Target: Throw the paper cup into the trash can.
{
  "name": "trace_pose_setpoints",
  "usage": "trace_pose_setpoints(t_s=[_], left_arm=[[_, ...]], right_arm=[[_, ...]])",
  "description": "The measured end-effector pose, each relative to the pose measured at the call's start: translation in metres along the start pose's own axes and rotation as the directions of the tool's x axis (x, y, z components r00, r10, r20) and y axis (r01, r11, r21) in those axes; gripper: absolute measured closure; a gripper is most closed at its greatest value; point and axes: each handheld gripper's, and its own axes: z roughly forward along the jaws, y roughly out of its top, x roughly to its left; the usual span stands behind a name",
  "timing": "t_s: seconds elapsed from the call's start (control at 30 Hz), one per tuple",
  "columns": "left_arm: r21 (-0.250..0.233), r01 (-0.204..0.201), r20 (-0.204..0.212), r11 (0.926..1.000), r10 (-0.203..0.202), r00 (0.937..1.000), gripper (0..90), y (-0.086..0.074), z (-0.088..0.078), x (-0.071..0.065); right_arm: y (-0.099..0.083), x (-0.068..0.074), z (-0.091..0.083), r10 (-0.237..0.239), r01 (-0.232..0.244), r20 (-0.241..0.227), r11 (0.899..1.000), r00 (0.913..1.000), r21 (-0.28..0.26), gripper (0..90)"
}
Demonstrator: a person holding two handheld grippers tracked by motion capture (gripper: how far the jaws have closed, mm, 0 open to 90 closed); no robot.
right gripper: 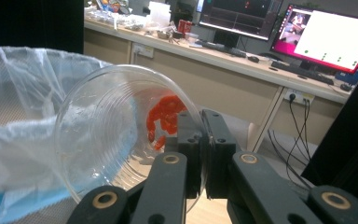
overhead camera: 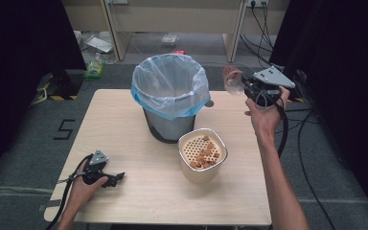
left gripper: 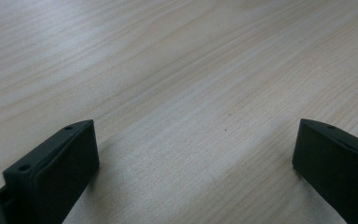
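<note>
My right gripper (overhead camera: 242, 85) is raised at the right of a bin, shut on the rim of a clear plastic cup (right gripper: 116, 135) with red marking; the cup (overhead camera: 232, 79) is tipped with its mouth toward the camera in the right gripper view. The bin (overhead camera: 170, 96) has a pale blue bag liner (right gripper: 14, 140) and stands at the table's back middle. In front of it sits a cream container (overhead camera: 202, 154) with a perforated insert and several brownish pieces. My left gripper (overhead camera: 117, 178) rests low on the table (left gripper: 191, 84) near the front left, open, nothing between its jaws.
The wooden table (overhead camera: 139, 191) has bare room at the front and left. Cables (overhead camera: 297, 143) trail off the right edge. A desk (right gripper: 242, 60) with monitors stands behind in the right gripper view. Clutter lies on the floor beyond the table.
</note>
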Motion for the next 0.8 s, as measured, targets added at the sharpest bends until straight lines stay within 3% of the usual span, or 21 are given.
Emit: trace_pose_setpoints(t_s=[0.33,0.53,0.63,0.73,0.8], left_arm=[[0.000,0.000,0.000,1.0000,0.000,1.0000,0.0,0.000,0.000,0.000],[0.000,0.000,0.000,1.0000,0.000,1.0000,0.0,0.000,0.000,0.000],[0.000,0.000,0.000,1.0000,0.000,1.0000,0.0,0.000,0.000,0.000],[0.000,0.000,0.000,1.0000,0.000,1.0000,0.0,0.000,0.000,0.000],[0.000,0.000,0.000,1.0000,0.000,1.0000,0.0,0.000,0.000,0.000]], right_arm=[[0.030,0.007,0.011,-0.015,0.014,-0.021,1.000,0.9997,-0.016,87.3],[0.045,0.026,0.024,-0.043,0.042,-0.069,0.999,0.9967,-0.016,87.3],[0.051,0.044,0.038,-0.055,0.055,-0.117,0.998,0.9916,-0.002,87.2],[0.052,0.052,0.044,-0.056,0.056,-0.133,0.998,0.9895,0.000,87.2],[0.054,0.065,0.054,-0.059,0.061,-0.158,0.998,0.9857,0.010,87.2]])
